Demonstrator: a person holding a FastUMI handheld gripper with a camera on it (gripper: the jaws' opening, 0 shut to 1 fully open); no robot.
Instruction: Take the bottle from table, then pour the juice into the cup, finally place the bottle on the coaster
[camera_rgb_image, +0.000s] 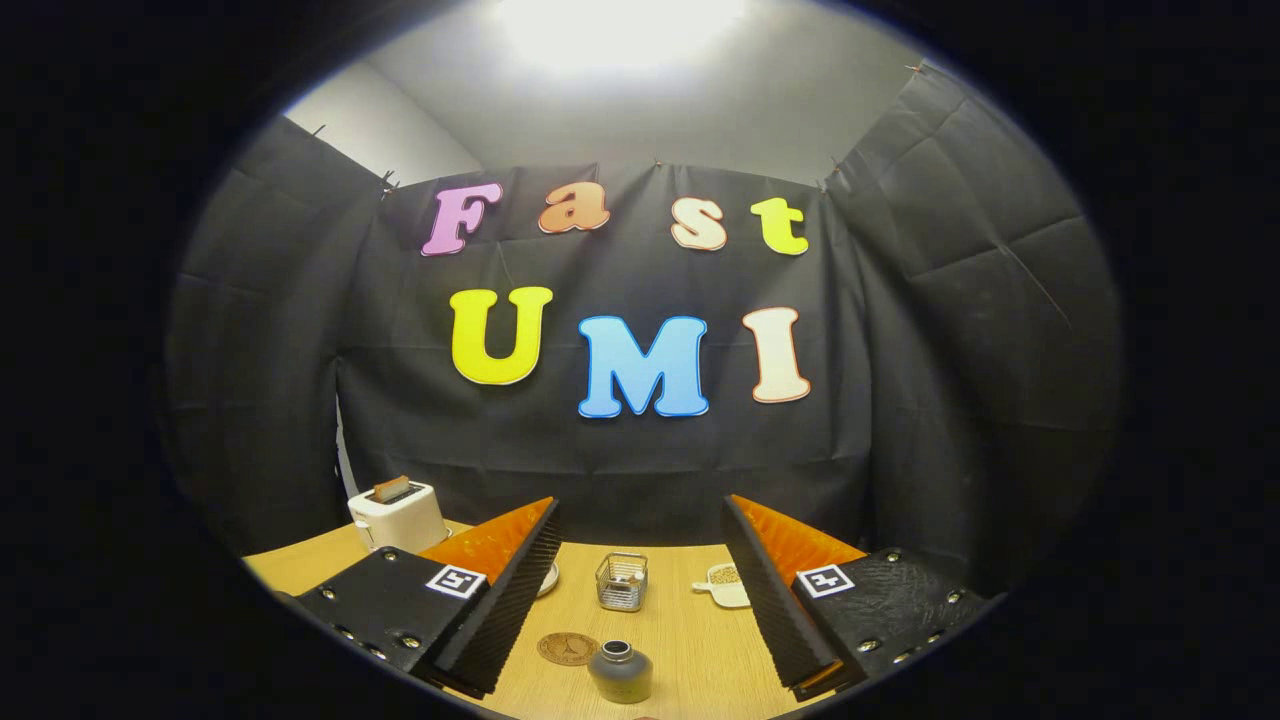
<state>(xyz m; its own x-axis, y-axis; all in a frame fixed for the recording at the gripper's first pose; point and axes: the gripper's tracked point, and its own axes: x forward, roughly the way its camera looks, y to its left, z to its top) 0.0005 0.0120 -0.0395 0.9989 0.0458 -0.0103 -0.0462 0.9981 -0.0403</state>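
- Gripper (640, 560) fingers spread wide apart, holding nothing
- Grey bottle (620, 671) stands upright on the wooden table (690, 640) between the fingers, touching neither
- Round coaster (568, 648) lies just beside the bottle
- Wire basket (622, 581) and small dish (726, 585) sit beyond
- White toaster (397, 515) stands by the black wall

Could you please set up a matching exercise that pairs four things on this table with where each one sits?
Things:
1. bottle
2. coaster
3. wire basket
4. toaster

Places:
A. beyond the bottle, farther along the gap between the fingers
B. at the table's far edge, beyond one finger, by the cloth wall
C. nearest, between the fingers of the open tongs
D. flat on the table just beside the bottle

Pairs: 1-C, 2-D, 3-A, 4-B
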